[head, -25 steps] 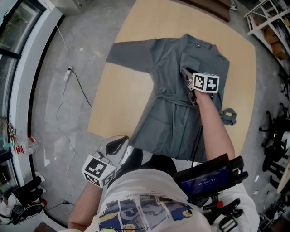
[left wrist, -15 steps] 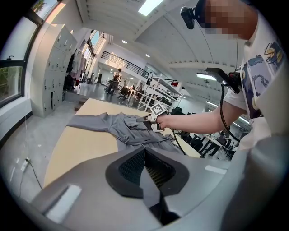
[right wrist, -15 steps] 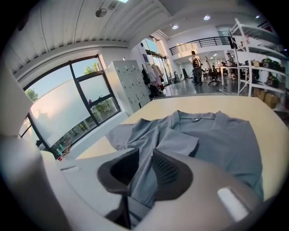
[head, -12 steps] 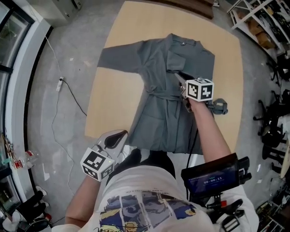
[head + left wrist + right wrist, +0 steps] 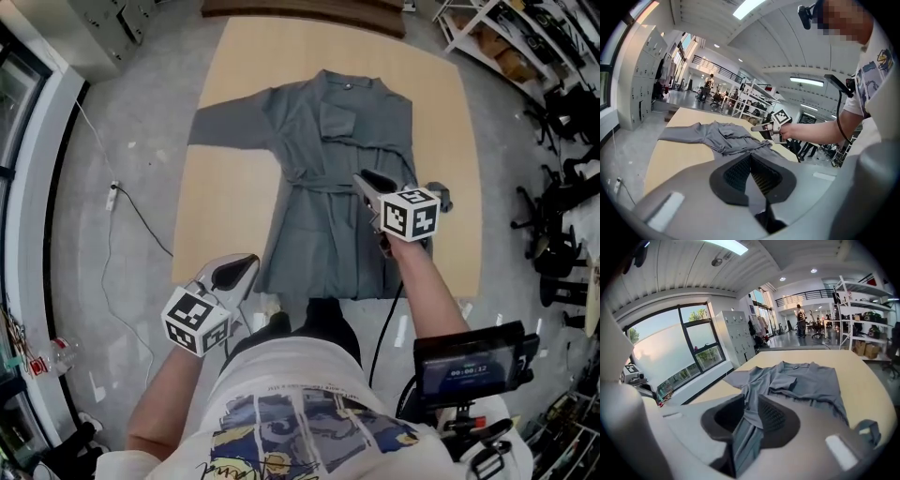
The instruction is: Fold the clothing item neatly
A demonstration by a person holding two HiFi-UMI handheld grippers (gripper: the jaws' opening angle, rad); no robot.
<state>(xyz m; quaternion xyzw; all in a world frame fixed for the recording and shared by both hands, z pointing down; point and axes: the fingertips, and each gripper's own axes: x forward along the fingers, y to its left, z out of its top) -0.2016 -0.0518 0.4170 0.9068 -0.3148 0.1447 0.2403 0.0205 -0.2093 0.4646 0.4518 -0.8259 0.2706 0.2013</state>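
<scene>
The garment point(image 5: 328, 187) is soft matt grey cloth, a bit wrinkly. The table point(image 5: 225, 216) looks like pale smooth wood with low sheen. The left gripper point(image 5: 246, 265) and right gripper point(image 5: 364, 178) have matt grey plastic shells and ribbed black pads point(image 5: 774, 417). The floor point(image 5: 122, 234) is mottled grey concrete.

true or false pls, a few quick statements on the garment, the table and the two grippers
1. The grey long-sleeved garment lies on the light wooden table. True.
2. The right gripper is empty. False: its jaws pinch the garment's fabric.
3. The left gripper has its jaws shut with nothing between them. True.
4. The left gripper rests on the garment. False: it is held beyond the table's near edge, apart from the garment.
</scene>
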